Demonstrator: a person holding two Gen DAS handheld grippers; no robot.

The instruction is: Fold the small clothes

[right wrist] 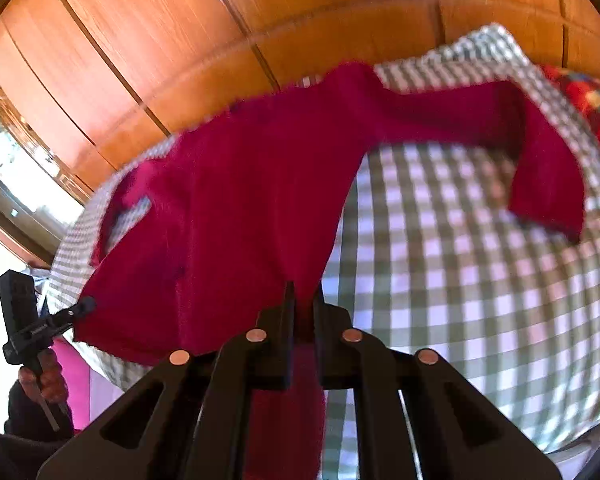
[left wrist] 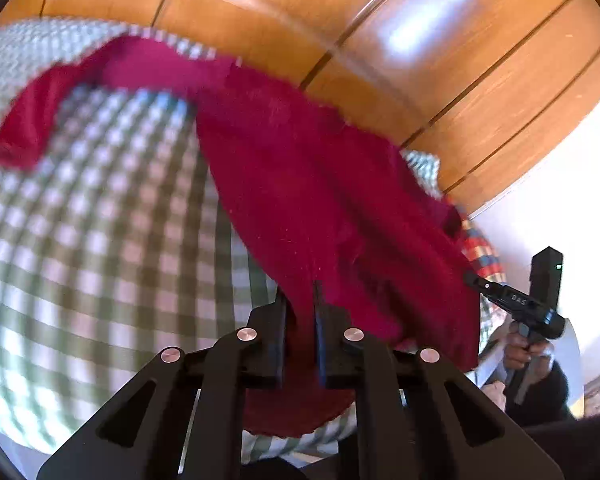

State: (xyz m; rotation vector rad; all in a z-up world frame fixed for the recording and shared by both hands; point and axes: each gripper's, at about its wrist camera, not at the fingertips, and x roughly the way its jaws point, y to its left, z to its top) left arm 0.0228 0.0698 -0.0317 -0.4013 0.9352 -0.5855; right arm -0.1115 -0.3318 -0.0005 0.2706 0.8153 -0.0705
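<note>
I have one red garment (left wrist: 300,184), and I hold it by two spots along one edge: my left gripper (left wrist: 300,300) is pinched down on the cloth, and my right gripper (right wrist: 304,300) is pinched just as narrow on the same edge further along. The garment hangs between them and trails away from me over the checked bedcover (left wrist: 100,240), toward the wooden wardrobe (left wrist: 420,60) behind the bed. Its long axis runs from my grippers out to the far sleeve (right wrist: 540,168), which sags back toward the bedcover, whether touching it I cannot tell. Both hands are equally near the held edge; the sleeve lies on the right gripper's side, so I judge that hand better placed to carry the fold across. Counted: one garment, two grippers, one patchwork cushion (right wrist: 592,104) beside the bedcover.
</note>
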